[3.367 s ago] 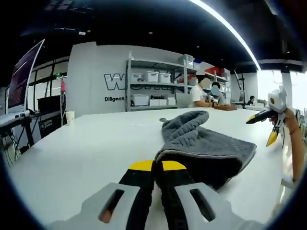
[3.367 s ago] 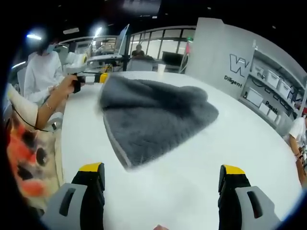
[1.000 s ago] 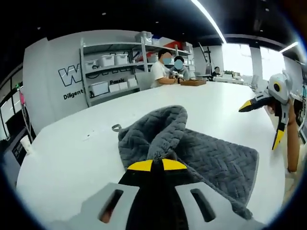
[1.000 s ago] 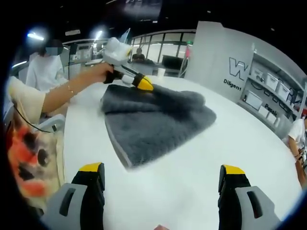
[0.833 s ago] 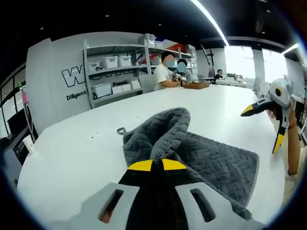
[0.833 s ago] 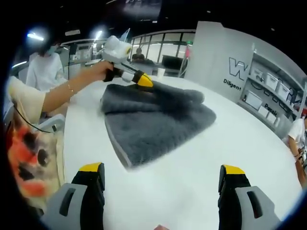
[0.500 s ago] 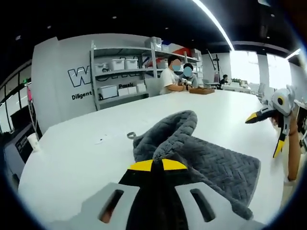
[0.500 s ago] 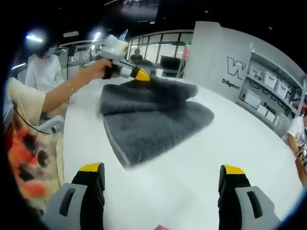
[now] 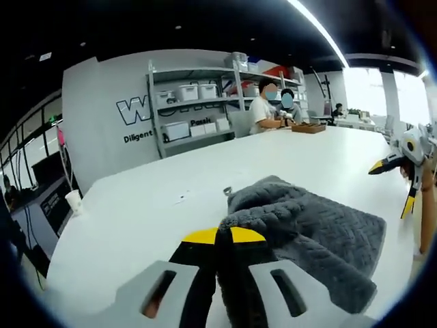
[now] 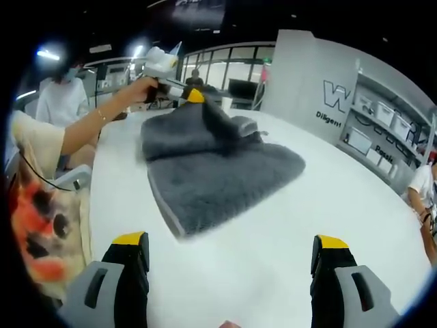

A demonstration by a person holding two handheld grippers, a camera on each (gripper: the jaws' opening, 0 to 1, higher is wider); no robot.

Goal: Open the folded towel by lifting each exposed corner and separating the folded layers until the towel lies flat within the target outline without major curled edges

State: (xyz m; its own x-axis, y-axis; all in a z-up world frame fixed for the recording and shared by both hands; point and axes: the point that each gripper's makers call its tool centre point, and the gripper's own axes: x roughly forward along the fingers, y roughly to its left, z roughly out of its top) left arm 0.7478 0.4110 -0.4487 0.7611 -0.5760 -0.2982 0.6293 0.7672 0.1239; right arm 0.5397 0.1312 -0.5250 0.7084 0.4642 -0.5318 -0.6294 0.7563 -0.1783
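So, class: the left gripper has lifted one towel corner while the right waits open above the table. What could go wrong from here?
1. The left gripper pinches only a small bit of the towel; it might slip out.
2. The lifted layer is bunched and could fall back curled.
3. The right gripper holds nothing down, so the whole towel may drag across the table.

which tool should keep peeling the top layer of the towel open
Left. The left tool is shut on a corner of the grey towel and holds that fold above the table. The right tool is open, short of the towel's near edge.
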